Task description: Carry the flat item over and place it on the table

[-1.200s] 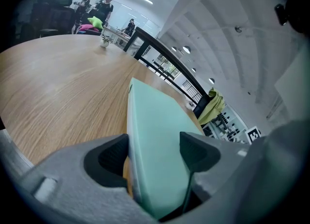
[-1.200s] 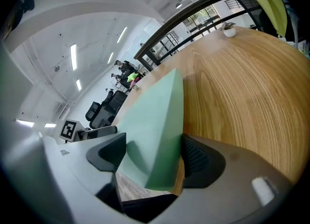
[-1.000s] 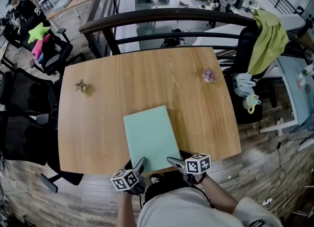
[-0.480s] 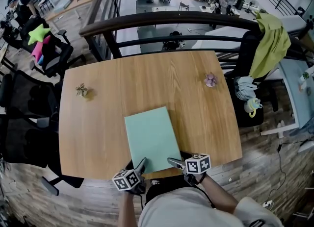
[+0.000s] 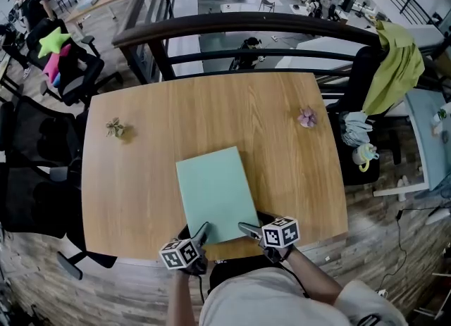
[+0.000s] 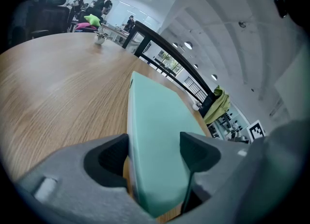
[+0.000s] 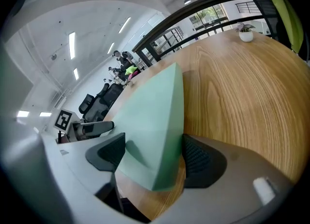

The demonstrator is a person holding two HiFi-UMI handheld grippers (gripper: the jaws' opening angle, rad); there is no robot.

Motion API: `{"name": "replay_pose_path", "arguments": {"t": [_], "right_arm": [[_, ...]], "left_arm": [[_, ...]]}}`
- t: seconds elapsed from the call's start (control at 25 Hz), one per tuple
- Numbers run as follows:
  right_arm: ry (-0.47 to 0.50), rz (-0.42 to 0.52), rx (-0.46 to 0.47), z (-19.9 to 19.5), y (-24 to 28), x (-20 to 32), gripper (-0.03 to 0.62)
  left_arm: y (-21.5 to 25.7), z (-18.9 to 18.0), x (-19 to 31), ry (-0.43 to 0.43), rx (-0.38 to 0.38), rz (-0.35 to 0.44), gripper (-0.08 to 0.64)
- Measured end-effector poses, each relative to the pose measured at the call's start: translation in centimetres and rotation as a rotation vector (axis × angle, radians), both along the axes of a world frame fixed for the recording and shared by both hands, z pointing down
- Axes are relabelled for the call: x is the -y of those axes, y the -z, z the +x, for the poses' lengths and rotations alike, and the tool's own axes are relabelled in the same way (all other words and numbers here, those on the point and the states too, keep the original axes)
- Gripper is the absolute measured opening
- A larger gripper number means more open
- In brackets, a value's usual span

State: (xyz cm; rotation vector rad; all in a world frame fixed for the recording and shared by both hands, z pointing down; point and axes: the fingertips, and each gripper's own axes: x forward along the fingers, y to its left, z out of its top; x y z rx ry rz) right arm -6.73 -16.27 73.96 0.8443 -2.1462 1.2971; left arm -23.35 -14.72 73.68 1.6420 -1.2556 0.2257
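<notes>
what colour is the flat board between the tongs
Pale mint green, plain with no pattern. The board shows best in the head view.

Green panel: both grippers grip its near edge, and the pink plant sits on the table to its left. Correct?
Not quite: the head view shows the pink plant on the table to the right of the green panel, not its left. The left gripper and right gripper do both grip its near edge.
</notes>
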Motion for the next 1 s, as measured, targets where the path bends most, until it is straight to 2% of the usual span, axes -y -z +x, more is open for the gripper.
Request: {"name": "replay_pose_path", "arguments": {"t": [0.16, 0.6, 1.0], "right_arm": [[0.075, 0.050, -0.087, -0.5, -0.7, 1.1, 0.384], [0.084, 0.094, -0.091, -1.7, -0.6, 4.9, 0.391], [0.074, 0.117, -0.098, -2.5, -1.1, 8.3, 0.397]], "left_arm": [[-0.4, -0.3, 1.3, -0.012, 0.040, 0.008, 0.345], [-0.5, -1.2, 4.6, 0.026, 0.039, 0.021, 0.345], [-1.0, -1.9, 8.2, 0.019, 0.053, 0.038, 0.345]]}}
